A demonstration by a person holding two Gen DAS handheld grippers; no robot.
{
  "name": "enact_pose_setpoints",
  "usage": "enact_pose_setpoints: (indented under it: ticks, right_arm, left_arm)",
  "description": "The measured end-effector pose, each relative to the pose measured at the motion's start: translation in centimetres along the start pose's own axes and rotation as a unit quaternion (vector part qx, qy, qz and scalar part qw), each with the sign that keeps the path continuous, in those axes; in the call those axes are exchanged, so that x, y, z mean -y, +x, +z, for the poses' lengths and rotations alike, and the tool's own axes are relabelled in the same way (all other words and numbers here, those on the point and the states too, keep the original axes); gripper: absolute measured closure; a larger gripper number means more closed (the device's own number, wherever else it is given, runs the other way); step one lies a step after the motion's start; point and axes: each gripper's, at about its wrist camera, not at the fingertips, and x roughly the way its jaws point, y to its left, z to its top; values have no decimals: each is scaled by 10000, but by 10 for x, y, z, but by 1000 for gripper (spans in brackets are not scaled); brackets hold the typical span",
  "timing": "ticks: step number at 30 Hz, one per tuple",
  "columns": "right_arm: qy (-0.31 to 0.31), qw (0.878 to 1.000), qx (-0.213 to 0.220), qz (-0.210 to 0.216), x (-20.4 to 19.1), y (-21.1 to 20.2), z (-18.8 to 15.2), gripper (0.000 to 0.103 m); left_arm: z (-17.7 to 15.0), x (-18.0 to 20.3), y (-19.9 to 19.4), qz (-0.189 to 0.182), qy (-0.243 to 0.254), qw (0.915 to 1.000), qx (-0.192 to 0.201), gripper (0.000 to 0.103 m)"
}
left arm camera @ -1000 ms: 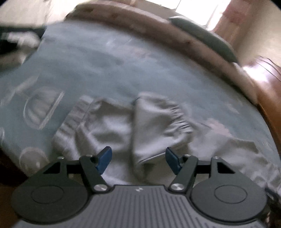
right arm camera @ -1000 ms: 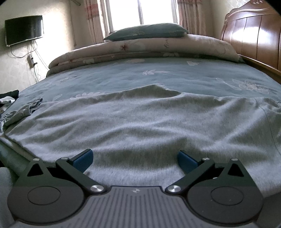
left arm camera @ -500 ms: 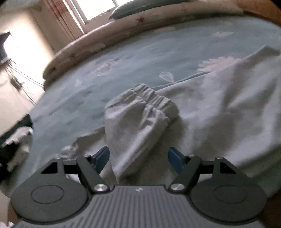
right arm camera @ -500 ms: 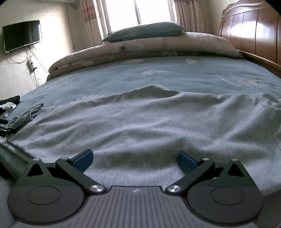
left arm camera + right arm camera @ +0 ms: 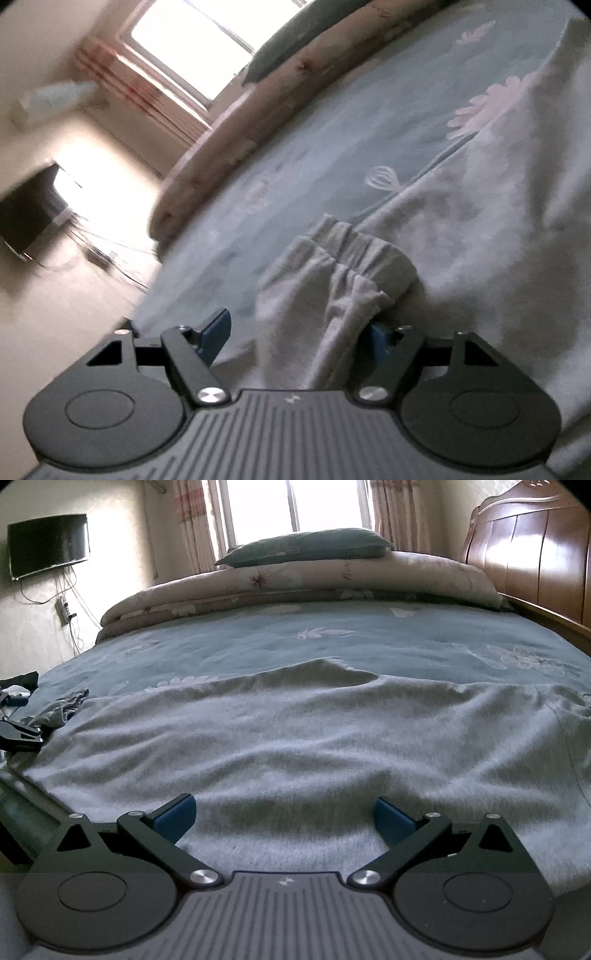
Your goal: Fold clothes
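On the left wall hangs a dark television (image 5: 48, 544), with cables trailing below it. Near the left edge of the bed (image 5: 369, 642) lies a small dark heap of clothes (image 5: 18, 686); what they are cannot be told. The left claw (image 5: 301, 332) is tilted and stands released, its blue fingers (image 5: 216, 330) wide apart around the sleeve (image 5: 332, 280) of the grey sweatshirt (image 5: 314, 746); the right finger sits just beside the gathered cuff, but a pinch cannot be seen. Bare blue-green sheet stretches beyond the cuff up to the rolled quilt (image 5: 295, 583), leaving open room there. The sweatshirt is spread flat across the near half of the bed, its far edge forming a low ridge at the middle and its near edge reaching the mattress border. The right claw (image 5: 284, 816) hovers released over the sweatshirt's body, nothing between its fingers. A green pillow (image 5: 303, 546) tops the quilt under the window (image 5: 291, 502). The wooden headboard (image 5: 535, 557) closes the right side.
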Motion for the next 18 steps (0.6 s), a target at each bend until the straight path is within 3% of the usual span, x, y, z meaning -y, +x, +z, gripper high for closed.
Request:
enact_pose_setpoints:
  ticks: [4, 11, 12, 14, 15, 16, 18]
  right_arm:
    - [-9, 10000, 2, -2, 0, -1, 0, 0]
    - [-85, 10000, 7, -47, -3, 2, -1, 0]
    - [-115, 9999, 3, -69, -4, 2, -1, 0]
    - [-173, 9998, -7, -105, -6, 3, -1, 0]
    - [-182, 9998, -9, -109, -6, 3, -1, 0]
    - [-191, 9998, -11, -112, -6, 3, -1, 0]
    - [-159, 9998, -5, -91, -5, 2, -1, 0]
  left_arm:
    - [-8, 2, -2, 283, 434, 9986, -39, 32]
    - [-10, 19, 6, 379, 1051, 9937, -48, 41]
    - [-5, 22, 7, 380, 1103, 9932, -26, 45]
    - [3, 27, 12, 320, 1172, 9926, -85, 67]
    - [6, 28, 15, 258, 1178, 9926, -157, 87]
    - [9, 25, 17, 133, 1059, 9940, -253, 98]
    - [13, 11, 17, -231, 506, 9978, -361, 99]
